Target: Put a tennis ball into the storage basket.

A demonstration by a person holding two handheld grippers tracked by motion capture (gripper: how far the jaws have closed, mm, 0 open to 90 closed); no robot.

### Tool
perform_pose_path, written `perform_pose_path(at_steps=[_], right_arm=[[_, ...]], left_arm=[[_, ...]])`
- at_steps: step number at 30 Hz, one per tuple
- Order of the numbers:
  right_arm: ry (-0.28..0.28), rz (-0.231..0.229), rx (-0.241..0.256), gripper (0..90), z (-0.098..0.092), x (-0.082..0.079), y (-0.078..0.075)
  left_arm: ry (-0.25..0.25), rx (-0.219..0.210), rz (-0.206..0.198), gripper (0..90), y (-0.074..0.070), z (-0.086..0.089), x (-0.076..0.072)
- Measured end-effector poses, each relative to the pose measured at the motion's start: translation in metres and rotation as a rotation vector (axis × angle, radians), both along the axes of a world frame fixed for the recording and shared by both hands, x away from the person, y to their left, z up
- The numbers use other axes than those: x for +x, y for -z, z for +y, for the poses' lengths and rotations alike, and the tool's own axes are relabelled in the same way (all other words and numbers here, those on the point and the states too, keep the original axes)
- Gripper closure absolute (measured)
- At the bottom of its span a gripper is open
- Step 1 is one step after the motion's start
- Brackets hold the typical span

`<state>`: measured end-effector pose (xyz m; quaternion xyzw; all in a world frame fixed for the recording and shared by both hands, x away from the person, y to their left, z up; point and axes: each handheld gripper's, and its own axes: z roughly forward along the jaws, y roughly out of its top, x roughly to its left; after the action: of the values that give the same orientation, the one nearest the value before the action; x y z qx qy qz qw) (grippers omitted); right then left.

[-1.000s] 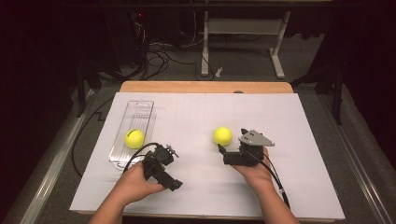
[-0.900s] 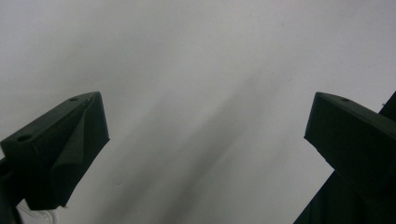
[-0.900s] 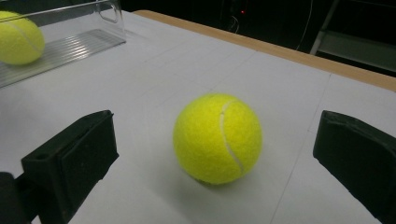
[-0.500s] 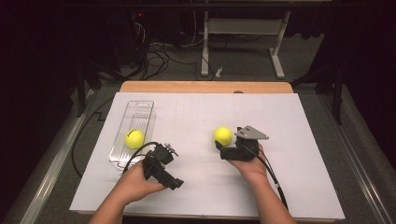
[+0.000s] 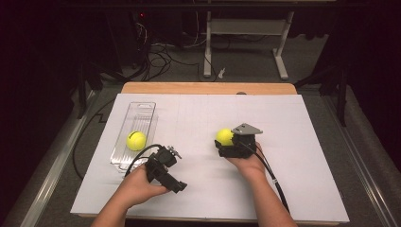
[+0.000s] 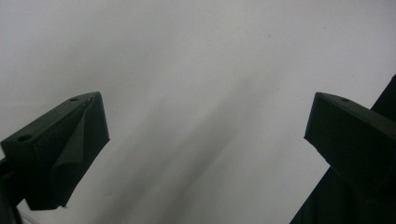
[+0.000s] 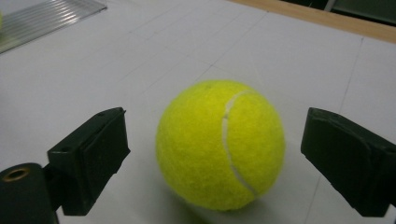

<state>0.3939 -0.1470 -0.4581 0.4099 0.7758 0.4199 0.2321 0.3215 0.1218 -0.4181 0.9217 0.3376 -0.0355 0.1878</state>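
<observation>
White paper covers most of the bench (image 5: 293,123), with a strip of bare wood showing along the far edge and dark floor with cables and a desk frame behind it. So the right hand-held gripper (image 5: 226,143) is sitting low on the paper with a yellow tennis ball (image 5: 224,136) right at its front end. From the right gripper view the tennis ball (image 7: 220,144) sits squarely between the two black jaws, resting on the paper, and there's a visible gap on each side, so the jaws are spread wide and not touching it, the gap on the right looking a bit wider than the one on the left. Over on the left, a clear plastic tray (image 5: 140,113) lies lengthwise with a second tennis ball (image 5: 136,140) inside it toward the near end. The left hand-held gripper (image 5: 171,152) is just beside the tray's near corner, tilted in the person's hand, and its own view shows the jaws wide apart over plain white paper with nothing between them.
</observation>
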Motion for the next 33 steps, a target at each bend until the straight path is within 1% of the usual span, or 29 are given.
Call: perform_pose_path(at_steps=[6,8,9,10,13,19,22,26,33], right_arm=[[0.013,0.037,-0.014,16.6,0.003,0.008,0.003],[0.012,0.049,-0.007,20.4,0.003,0.010,0.003],[0.012,0.057,-0.004,22.3,0.003,0.010,0.004],[0.014,0.066,-0.012,25.2,0.002,0.010,0.005],[0.015,0.071,-0.012,25.9,0.002,0.010,0.005],[0.024,0.084,-0.003,26.8,0.001,0.010,0.004],[0.029,0.074,0.006,26.8,0.001,0.009,0.003],[0.026,0.059,0.025,26.8,0.000,0.007,-0.002],[0.021,0.017,0.036,26.8,-0.005,-0.004,-0.014]], left_arm=[[0.007,0.002,0.001,0.6,0.000,-0.002,-0.001],[0.009,-0.003,0.002,0.6,0.001,-0.003,-0.001],[0.012,0.002,0.002,0.7,0.001,-0.003,-0.001],[0.011,0.004,0.002,0.7,0.001,-0.003,-0.001],[0.009,-0.001,0.001,0.6,0.000,-0.002,-0.001],[0.012,0.010,-0.006,0.7,0.002,-0.004,-0.001],[0.016,0.008,-0.005,0.7,0.002,-0.004,-0.001],[0.024,-0.002,-0.002,0.6,0.002,-0.004,-0.002],[0.020,0.007,-0.010,0.6,0.003,-0.004,-0.002]])
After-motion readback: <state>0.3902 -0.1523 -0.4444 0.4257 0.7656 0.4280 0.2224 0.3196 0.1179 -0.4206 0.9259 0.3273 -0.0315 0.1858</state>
